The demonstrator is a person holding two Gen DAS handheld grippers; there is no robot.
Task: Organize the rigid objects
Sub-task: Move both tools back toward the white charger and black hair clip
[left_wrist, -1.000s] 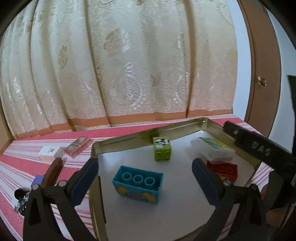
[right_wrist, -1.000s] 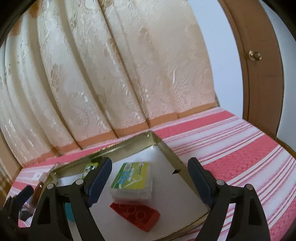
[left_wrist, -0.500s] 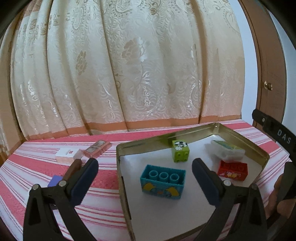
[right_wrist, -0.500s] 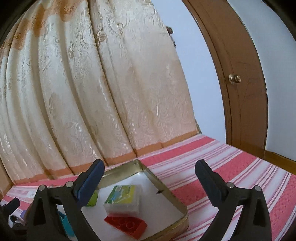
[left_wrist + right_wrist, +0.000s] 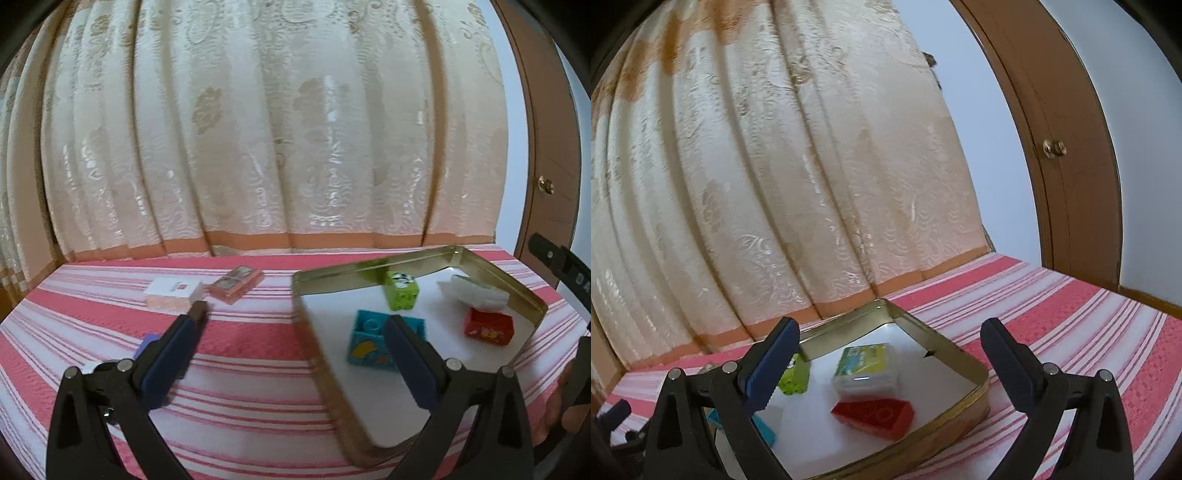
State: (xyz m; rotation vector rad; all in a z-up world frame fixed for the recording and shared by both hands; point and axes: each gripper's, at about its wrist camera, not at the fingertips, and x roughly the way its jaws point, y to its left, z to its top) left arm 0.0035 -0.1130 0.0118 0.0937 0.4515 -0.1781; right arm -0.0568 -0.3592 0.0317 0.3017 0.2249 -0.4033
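A gold metal tray [image 5: 524, 291] [image 5: 979, 376] lies on the red-striped cloth. It holds a blue brick [image 5: 369, 343], a green brick [image 5: 400, 295] [image 5: 796, 376], a red brick [image 5: 489, 326] [image 5: 875, 411] and a clear box with a green label [image 5: 476, 293] [image 5: 866, 365]. On the cloth to the left lie a white box [image 5: 173, 293], a pink case [image 5: 234, 282] and a small blue-violet piece [image 5: 147, 341]. My left gripper [image 5: 295, 332] is open and empty over the tray's left rim. My right gripper [image 5: 890, 347] is open and empty above the tray.
A cream patterned curtain [image 5: 277, 147] hangs behind the table. A brown wooden door with a brass knob [image 5: 1054, 147] stands at the right. Part of the right gripper [image 5: 561, 266] shows at the left wrist view's right edge. Striped cloth [image 5: 1089, 325] extends right of the tray.
Both grippers have pulled back and up from the tray. The left view has swung left, so the tray now sits to the right and the loose items on the cloth show.
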